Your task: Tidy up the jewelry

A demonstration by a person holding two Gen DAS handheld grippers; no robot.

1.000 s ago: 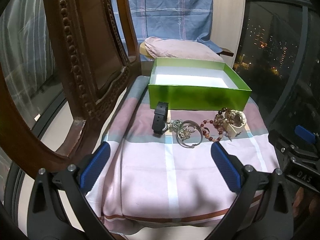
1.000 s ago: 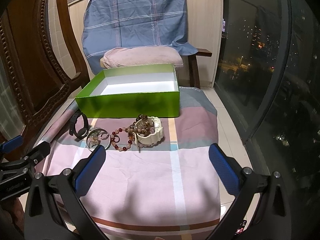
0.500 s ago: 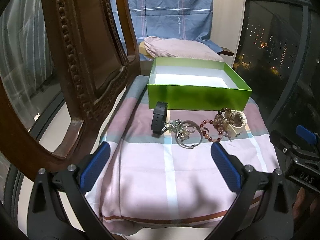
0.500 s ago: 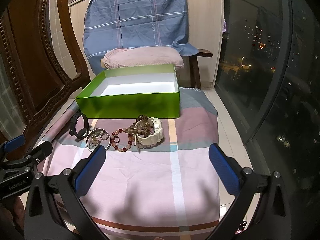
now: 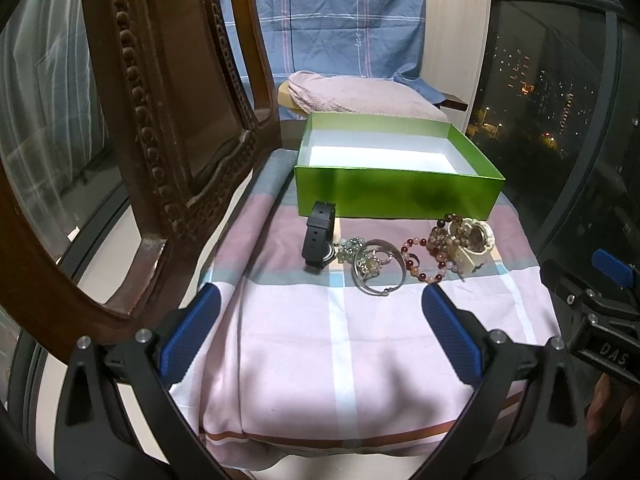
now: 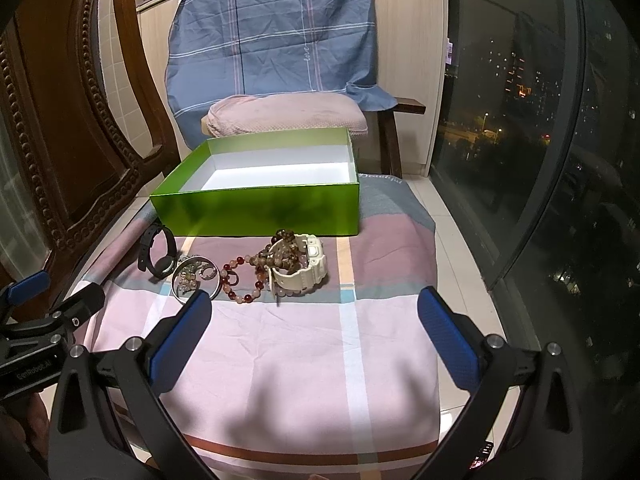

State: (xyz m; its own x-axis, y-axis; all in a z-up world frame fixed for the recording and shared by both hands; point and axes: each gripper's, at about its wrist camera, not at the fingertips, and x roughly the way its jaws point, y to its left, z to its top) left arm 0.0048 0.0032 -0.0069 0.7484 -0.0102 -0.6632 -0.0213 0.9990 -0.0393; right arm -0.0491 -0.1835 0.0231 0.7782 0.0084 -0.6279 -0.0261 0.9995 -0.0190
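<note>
Both sets of fingers spread wide, holding nothing: left gripper [image 5: 320, 332], right gripper [image 6: 316, 332], hanging short of the pile. Jewelry sits in a row on the plaid cloth [image 6: 304, 344] just before the green box [image 6: 256, 208]: black watch [image 5: 318, 236], bangle [image 5: 378, 266], bead bracelet [image 6: 244, 276], cream watch [image 6: 300, 266]. Box empty, open side up, probably the drop target.

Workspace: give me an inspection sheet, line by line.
Surface: checked cloth, lightly creased.
Job's things: green box open, nothing seen inside; in front of it lie black watch, silver bangle, red bead bracelet, cream watch with brown beads piled on it.
Clutter: nothing seen.
Grippers: left gripper and right gripper, jaws open, holding nothing.
Cables: nothing seen.
Surroundings: carved wooden chair, blue sheet, night window.
</note>
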